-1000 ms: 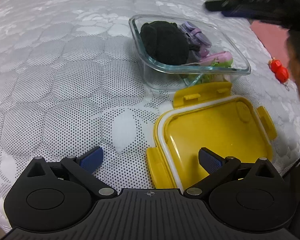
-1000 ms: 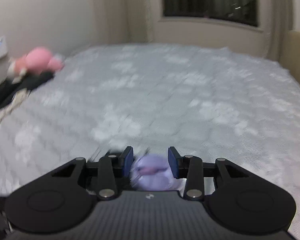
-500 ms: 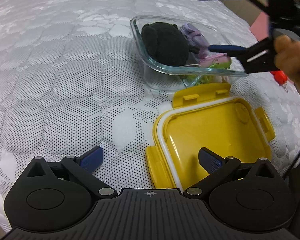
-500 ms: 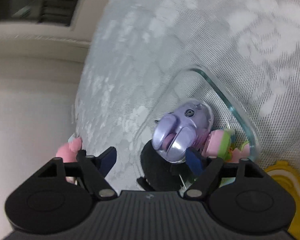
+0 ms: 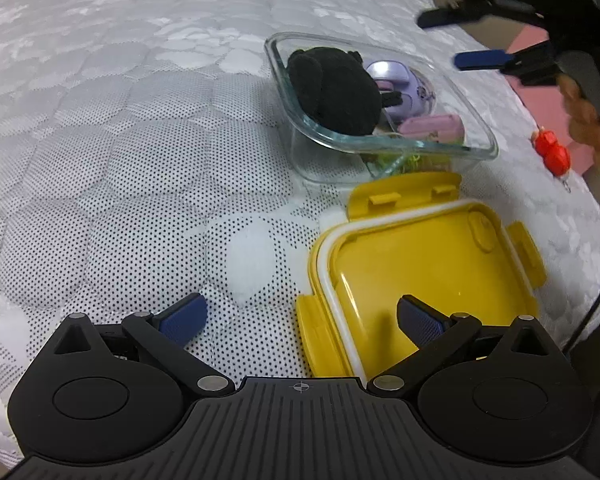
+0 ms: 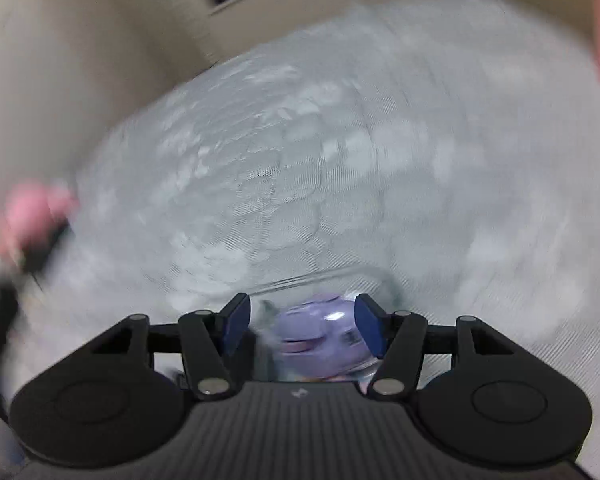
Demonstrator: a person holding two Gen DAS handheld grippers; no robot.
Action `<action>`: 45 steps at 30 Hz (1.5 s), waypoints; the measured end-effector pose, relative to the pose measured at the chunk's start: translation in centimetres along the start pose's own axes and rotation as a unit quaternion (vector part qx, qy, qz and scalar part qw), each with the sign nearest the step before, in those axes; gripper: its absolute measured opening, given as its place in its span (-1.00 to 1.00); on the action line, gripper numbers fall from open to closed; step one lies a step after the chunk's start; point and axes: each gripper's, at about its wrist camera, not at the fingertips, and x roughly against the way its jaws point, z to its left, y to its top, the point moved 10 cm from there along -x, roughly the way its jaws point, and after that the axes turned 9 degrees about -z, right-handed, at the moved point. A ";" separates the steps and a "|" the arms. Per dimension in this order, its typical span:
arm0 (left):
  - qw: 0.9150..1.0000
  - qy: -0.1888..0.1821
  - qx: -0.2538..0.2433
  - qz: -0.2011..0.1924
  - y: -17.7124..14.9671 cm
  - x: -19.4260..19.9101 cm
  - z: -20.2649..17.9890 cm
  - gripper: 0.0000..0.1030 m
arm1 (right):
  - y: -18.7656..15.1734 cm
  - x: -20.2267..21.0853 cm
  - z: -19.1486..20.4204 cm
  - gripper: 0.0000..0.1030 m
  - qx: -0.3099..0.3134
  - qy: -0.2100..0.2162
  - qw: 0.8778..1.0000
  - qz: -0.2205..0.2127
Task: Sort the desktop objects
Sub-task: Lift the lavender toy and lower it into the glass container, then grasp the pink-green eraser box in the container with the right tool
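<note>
A glass container (image 5: 277, 65) on the quilted bed holds a black plush (image 5: 332, 88), a purple round toy (image 5: 392, 74) and a pink item (image 5: 432, 126). My right gripper (image 5: 444, 42) hovers above the container's far right corner; its jaws are closing and grip nothing. In the blurred right wrist view the purple toy (image 6: 320, 340) lies in the container (image 6: 320, 278), below my right gripper (image 6: 300, 314). My left gripper (image 5: 300, 316) is open and empty, low over the near left edge of the yellow lid (image 5: 420, 264).
A red toy (image 5: 552, 152) lies on the bed right of the container, near a person's hand (image 5: 588, 120). A pink sheet (image 5: 540, 48) sits at the bed's far right edge. A blurred pink plush (image 6: 28, 216) lies at the left in the right wrist view.
My right gripper brought the purple toy over the glass container, opened and let it go; the toy now lies inside. The gripper has drawn back up and to the right. My left gripper stayed still.
</note>
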 end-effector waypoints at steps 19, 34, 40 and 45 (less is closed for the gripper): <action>1.000 -0.008 0.000 -0.002 -0.4 0.4 0.2 1.00 | -3.6 -4.7 2.1 0.27 0.244 -0.063 0.964 0.089; 1.000 -0.004 0.001 -0.003 -0.2 0.2 0.1 1.00 | -4.4 -0.9 0.9 0.00 0.163 -0.031 0.966 0.197; 1.000 -0.012 0.000 -0.006 -0.3 0.5 0.3 1.00 | -6.8 -2.5 1.7 -0.21 0.145 -0.015 0.971 0.192; 1.000 -0.020 0.011 -0.008 -0.2 0.6 0.5 1.00 | -3.3 1.3 3.7 -0.54 0.192 0.003 0.976 0.103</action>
